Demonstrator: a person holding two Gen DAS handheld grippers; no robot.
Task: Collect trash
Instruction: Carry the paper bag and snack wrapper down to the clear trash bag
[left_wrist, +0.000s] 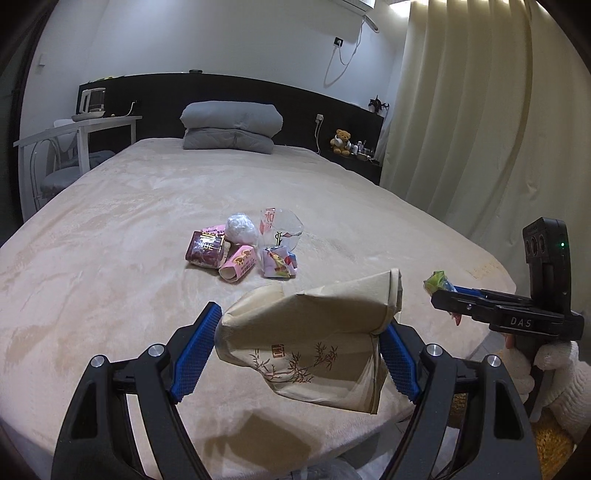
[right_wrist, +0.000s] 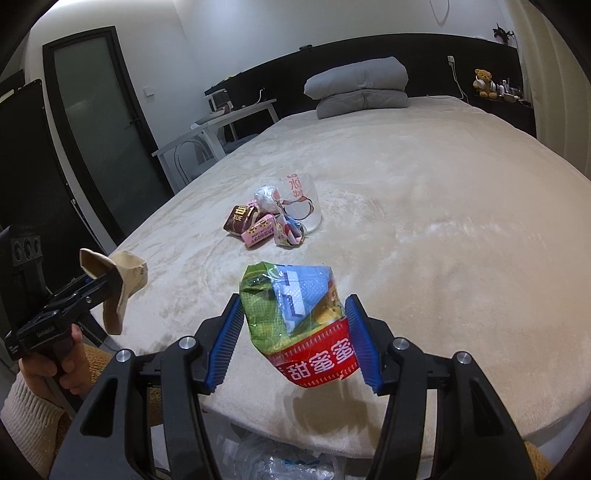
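My left gripper (left_wrist: 299, 354) is shut on a crumpled beige paper cup (left_wrist: 310, 343) and holds it above the bed's near edge; it also shows in the right wrist view (right_wrist: 122, 284). My right gripper (right_wrist: 295, 339) is shut on a crushed green, blue and red snack wrapper (right_wrist: 299, 321), also above the near edge; the wrapper shows at the right of the left wrist view (left_wrist: 437, 282). A pile of trash lies mid-bed: a maroon carton (left_wrist: 205, 251), a pink carton (left_wrist: 238, 264), a white wad (left_wrist: 241, 227), a clear plastic cup (left_wrist: 280, 229) and a colourful wrapper (left_wrist: 279, 262).
The bed (left_wrist: 147, 206) has a beige blanket, with a folded grey quilt (left_wrist: 231, 125) at its head. A white table and chair (left_wrist: 74, 144) stand to the left. Curtains (left_wrist: 480, 110) hang to the right. A clear plastic bag (right_wrist: 280, 461) sits below the bed's near edge.
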